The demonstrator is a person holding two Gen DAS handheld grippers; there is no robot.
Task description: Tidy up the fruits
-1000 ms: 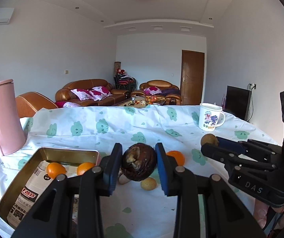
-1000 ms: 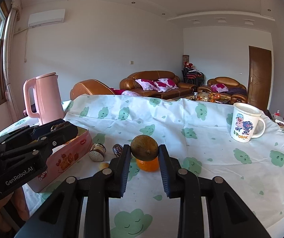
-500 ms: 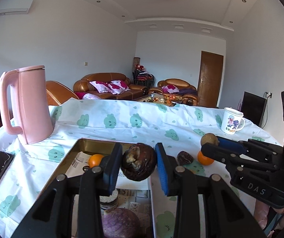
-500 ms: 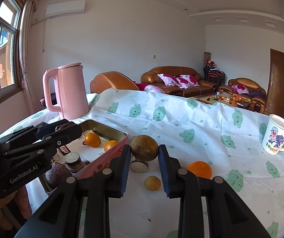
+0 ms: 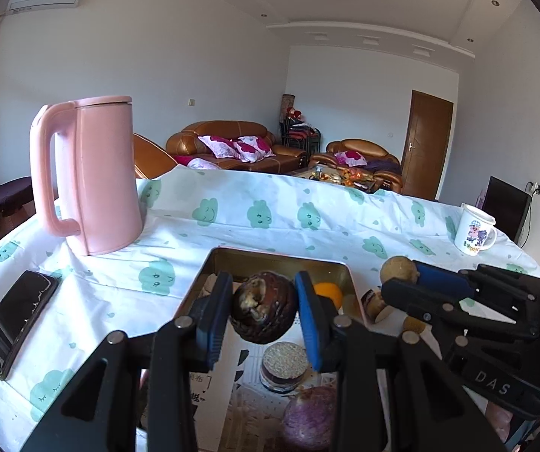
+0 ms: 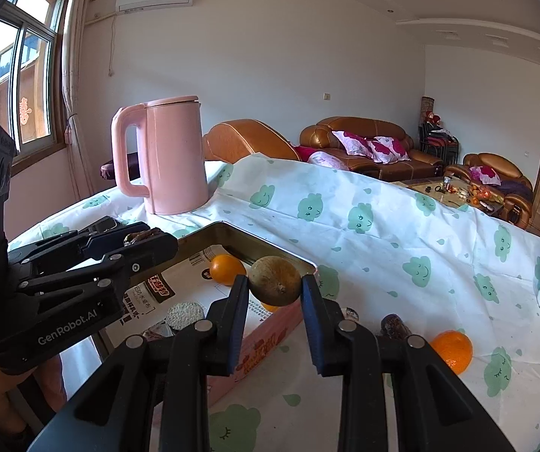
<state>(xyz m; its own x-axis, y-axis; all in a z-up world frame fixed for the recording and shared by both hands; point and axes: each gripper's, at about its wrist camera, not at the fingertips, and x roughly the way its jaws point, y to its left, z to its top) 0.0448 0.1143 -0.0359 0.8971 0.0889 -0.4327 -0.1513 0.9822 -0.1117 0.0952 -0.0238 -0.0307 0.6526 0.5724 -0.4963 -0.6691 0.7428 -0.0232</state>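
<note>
My left gripper (image 5: 263,310) is shut on a dark brown wrinkled fruit (image 5: 263,312), held above the open metal tin (image 5: 281,256). Inside the tin lie an orange (image 5: 329,293), a cut half fruit (image 5: 284,367) and a purple fruit (image 5: 309,418) on printed paper. My right gripper (image 6: 274,286) is shut on a tan round fruit (image 6: 275,280), over the tin's right rim (image 6: 270,248). In the right wrist view an orange (image 6: 226,269) sits in the tin, and another orange (image 6: 452,350) and a dark fruit (image 6: 394,324) rest on the cloth outside it.
A pink kettle (image 5: 89,177) stands at the tin's far left. A black phone (image 5: 15,320) lies near the left table edge. A printed mug (image 5: 473,229) stands at the far right. More small fruits (image 5: 373,301) lie on the cloth right of the tin.
Both grippers have swung left, each still holding its fruit. The tin has come from the lower left to directly under them, and the kettle has grown larger in both views.
</note>
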